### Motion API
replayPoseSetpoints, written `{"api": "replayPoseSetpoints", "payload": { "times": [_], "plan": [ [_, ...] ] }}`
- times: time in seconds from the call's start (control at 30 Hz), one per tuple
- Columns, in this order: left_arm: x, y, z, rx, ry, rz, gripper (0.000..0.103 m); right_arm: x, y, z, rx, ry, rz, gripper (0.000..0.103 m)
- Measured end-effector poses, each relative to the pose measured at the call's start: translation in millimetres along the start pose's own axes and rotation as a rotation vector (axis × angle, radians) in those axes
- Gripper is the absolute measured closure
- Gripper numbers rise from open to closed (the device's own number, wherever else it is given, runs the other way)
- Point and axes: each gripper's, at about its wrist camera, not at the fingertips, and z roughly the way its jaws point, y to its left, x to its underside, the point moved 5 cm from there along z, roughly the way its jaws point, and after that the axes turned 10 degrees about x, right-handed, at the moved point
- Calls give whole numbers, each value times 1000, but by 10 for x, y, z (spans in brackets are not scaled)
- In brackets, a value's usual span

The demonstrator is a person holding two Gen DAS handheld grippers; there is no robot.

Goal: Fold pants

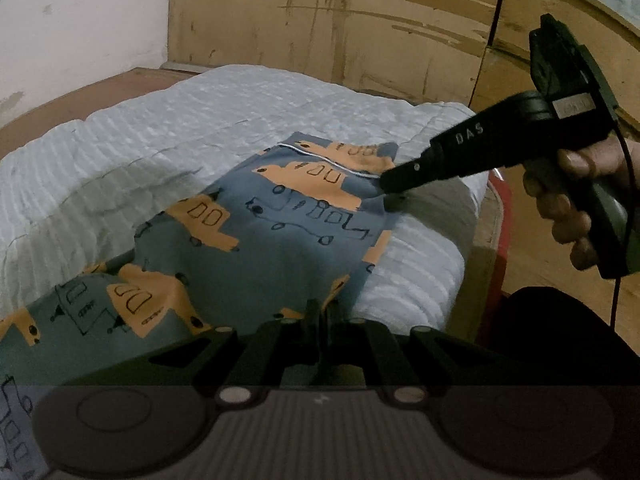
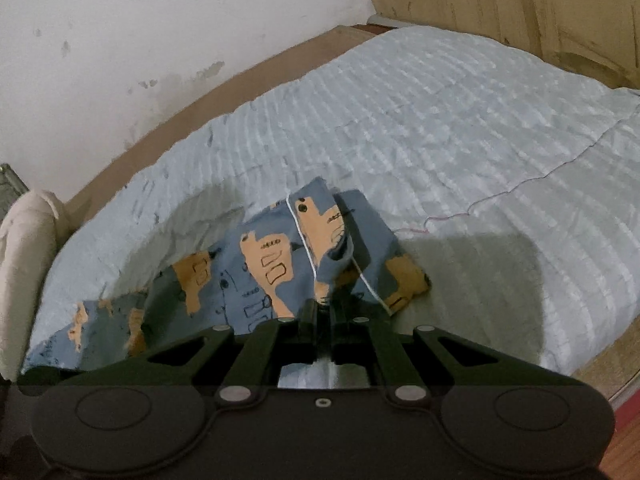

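blue pants (image 1: 256,236) with orange trucks on the quilt (image 1: 120,140), left claw (image 1: 322,312) pinching the near edge, right claw (image 2: 323,312) clamped on a raised corner fold

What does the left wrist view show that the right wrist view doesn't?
Only the left wrist view shows the right gripper from outside, its handle in the person's hand, nipping the pants' far edge. Only the right wrist view shows a cream bundle at the bed's left end. Both show the truck-print pants on the pale blue quilt, with each gripper, including the left gripper, shut on the cloth.
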Motion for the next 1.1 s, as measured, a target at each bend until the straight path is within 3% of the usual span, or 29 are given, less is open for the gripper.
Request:
{"api": "replayPoseSetpoints", "payload": {
  "times": [0.1, 0.17, 0.4, 0.43, 0.5, 0.53, 0.9, 1.1],
  "plan": [
    [3, 3, 8, 1, 3, -3, 100, -88, -7, 15, -18, -5, -7, 83],
    [-1, 9, 16, 2, 3, -8, 100, -167, -20, 55, -27, -2, -20, 64],
    [3, 4, 19, 0, 6, -11, 100, -483, -144, 434, -111, 70, 86, 62],
    [5, 10, 18, 1, 6, -12, 100, -508, -164, 479, -108, 80, 96, 63],
    [5, 9, 17, 1, 6, -12, 100, -526, -187, 524, -100, 88, 95, 76],
    [8, 10, 18, 1, 6, -12, 100, -519, -186, 524, -89, 86, 79, 97],
    [1, -47, -33, 39, -13, -14, 100, -467, -386, 43, -81, -29, 104, 98],
    [48, -79, 37, 31, 8, -11, 100, -298, -404, 292, 15, 16, 3, 98]
  ]
}}
